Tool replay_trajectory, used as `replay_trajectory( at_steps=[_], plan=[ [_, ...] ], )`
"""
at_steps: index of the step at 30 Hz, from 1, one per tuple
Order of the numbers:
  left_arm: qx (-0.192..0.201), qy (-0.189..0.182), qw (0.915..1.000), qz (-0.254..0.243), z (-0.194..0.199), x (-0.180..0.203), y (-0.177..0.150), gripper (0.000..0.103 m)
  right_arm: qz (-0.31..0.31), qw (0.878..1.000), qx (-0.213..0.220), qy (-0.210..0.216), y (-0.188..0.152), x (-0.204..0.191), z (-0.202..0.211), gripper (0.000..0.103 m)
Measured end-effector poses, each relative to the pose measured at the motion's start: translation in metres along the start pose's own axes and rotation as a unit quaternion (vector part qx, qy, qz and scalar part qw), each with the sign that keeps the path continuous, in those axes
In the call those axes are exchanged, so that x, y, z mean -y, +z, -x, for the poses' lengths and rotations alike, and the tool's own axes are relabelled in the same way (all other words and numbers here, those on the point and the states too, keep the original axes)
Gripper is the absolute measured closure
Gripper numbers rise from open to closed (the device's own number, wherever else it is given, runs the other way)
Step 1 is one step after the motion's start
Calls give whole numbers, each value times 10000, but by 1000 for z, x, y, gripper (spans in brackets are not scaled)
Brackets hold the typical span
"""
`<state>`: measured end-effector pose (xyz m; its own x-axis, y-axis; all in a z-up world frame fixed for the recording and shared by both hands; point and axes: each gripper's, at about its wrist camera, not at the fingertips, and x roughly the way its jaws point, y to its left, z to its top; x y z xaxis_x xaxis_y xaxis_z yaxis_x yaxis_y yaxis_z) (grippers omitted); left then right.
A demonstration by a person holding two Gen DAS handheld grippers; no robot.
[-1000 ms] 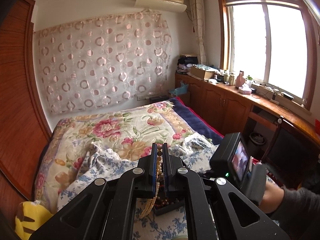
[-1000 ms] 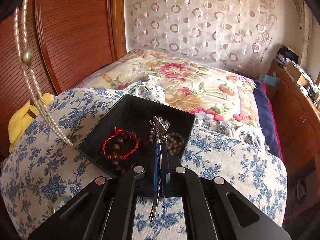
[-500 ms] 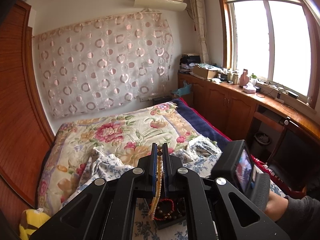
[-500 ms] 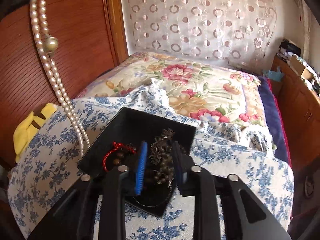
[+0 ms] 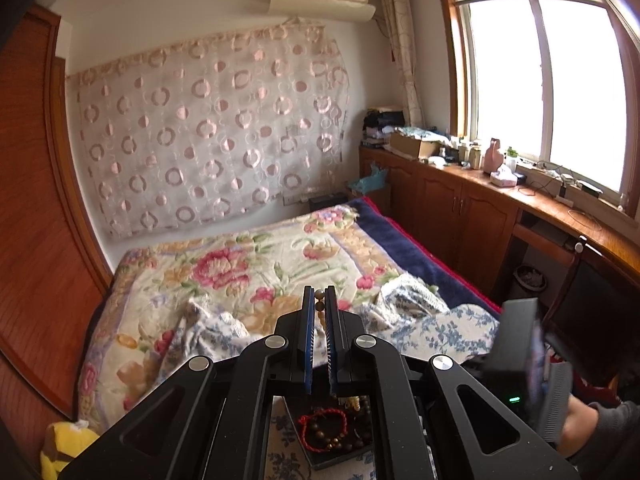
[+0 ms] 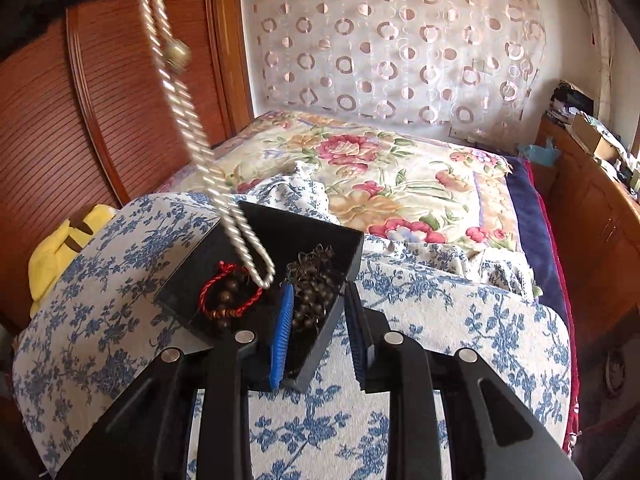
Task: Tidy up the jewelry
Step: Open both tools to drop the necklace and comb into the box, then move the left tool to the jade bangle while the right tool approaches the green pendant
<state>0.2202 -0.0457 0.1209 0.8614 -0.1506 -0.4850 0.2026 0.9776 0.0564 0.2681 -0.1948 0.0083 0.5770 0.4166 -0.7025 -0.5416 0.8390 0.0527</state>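
**Right wrist view: pearl strand dangling over the black jewelry box**

Right wrist view shows a bed under a cream floral quilt (image 6: 384, 168), with a white cushion printed with blue flowers (image 6: 460, 320) in front. On the cushion sits the square black jewelry box (image 6: 280, 224). Inside it lie a dark brown bead bracelet with red cord (image 6: 228, 296) and a tangled dark metal chain piece (image 6: 314, 280). The long white pearl necklace (image 6: 208, 168) hangs from above, its lower loop reaching into the box. The right gripper (image 6: 318, 312) stands with jaws spread apart, holding nothing, straddling the box's near wall. In the left wrist view, the left gripper (image 5: 319, 300) pinches the necklace's beads between nearly closed jaws.
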Motion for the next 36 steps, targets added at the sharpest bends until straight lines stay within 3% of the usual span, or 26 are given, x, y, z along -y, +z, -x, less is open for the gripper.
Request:
replay_trajectory(
  at_steps=[1, 4, 7, 16, 22, 36],
  plan=[
    [-56, -15, 10000, 16, -4, -1, -6, 96, 25, 10000, 13, 6, -3, -1, 3, 75],
    [-163, -53, 9999, 9, -9, -3, -21, 50, 111, 9999, 36, 30, -13, -5, 12, 75],
    [-225, -57, 9997, 13, -8, -5, -41, 49, 127, 9999, 47, 30, -27, -7, 22, 75],
    [-473, -382, 9981, -53, 5, -5, -107, 19, -90, 9996, 22, 257, -66, -14, 30, 75],
    [-747, -480, 9959, -160, 8, 1, -142, 12, -96, 9996, -111, 241, -77, -19, 20, 75],
    [-1547, -677, 9837, -611, 2, 34, -212, 10, 87, 9991, -384, 181, -116, -38, 27, 75]
  ],
)
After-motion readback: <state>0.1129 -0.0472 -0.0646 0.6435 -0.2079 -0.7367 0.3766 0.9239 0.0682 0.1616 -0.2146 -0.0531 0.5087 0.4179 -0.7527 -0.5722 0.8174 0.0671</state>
